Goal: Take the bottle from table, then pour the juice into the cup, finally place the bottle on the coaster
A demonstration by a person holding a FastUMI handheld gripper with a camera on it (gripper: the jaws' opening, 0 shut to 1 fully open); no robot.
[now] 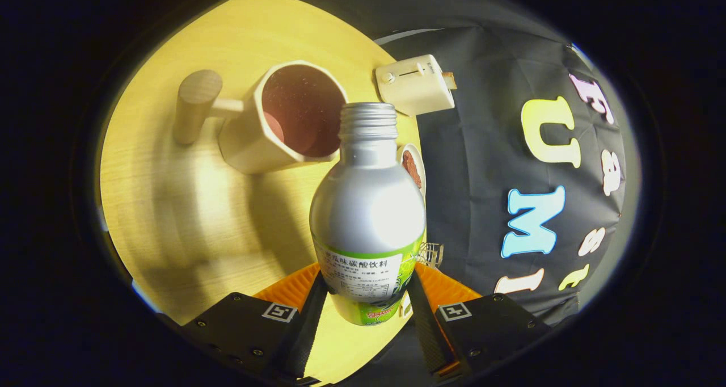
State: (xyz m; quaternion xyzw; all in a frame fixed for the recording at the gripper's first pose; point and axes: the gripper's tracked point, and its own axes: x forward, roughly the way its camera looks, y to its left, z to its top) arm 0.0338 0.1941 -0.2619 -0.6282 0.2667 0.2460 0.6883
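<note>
Gripper [366,305] clamped on bottle [367,205], both fingers pressing its labelled lower body. Bottle's long axis ran ahead toward twelve o'clock, open neck just short of cup [283,120] mouth at eleven o'clock, above table [170,217].

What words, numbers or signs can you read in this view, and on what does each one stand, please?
No text can be quoted safely.
On the bottle, the label: printed lines, too small and curved to quote.
On the white box beyond the cup: a tiny marking, too blurred to read.
On the gripper, shut on the bottle: a square marker on each finger, a pattern without words.
</note>
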